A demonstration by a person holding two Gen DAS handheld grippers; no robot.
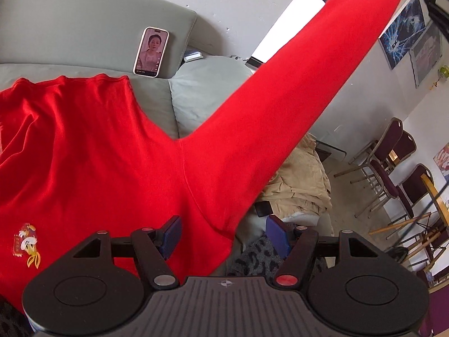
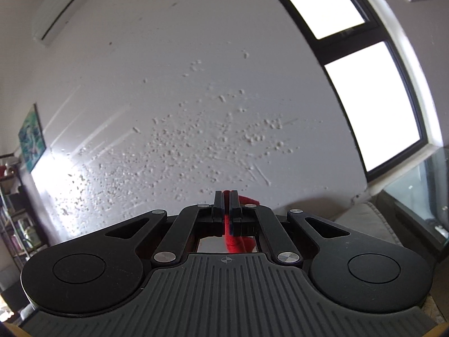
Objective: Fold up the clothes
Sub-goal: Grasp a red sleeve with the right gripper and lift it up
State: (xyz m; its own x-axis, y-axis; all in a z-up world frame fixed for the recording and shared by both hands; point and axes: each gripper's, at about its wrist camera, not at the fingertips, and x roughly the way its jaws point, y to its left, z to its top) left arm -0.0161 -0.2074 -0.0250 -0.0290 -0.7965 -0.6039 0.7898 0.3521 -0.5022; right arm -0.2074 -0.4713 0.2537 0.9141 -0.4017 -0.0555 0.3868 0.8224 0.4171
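Observation:
A red long-sleeved top [image 1: 84,154] with a small cartoon print lies spread on a grey sofa [image 1: 84,28]. One sleeve [image 1: 308,84] is stretched up and away to the top right corner. My left gripper [image 1: 224,234] hovers over the shoulder seam with its blue pads [image 1: 172,231] apart, and the red cloth lies between and below them without being pinched. In the right wrist view my right gripper [image 2: 226,205] is held level, facing a white wall. It is shut on the red sleeve end [image 2: 237,243], which bunches behind the pads.
A phone [image 1: 151,52] leans against the sofa back. Beige cloth [image 1: 300,179] is heaped at the sofa's right end, with a leopard-print fabric [image 1: 258,255] below it. Chairs [image 1: 393,163] and a table stand at the right. A window [image 2: 373,106] is to the right of the wall.

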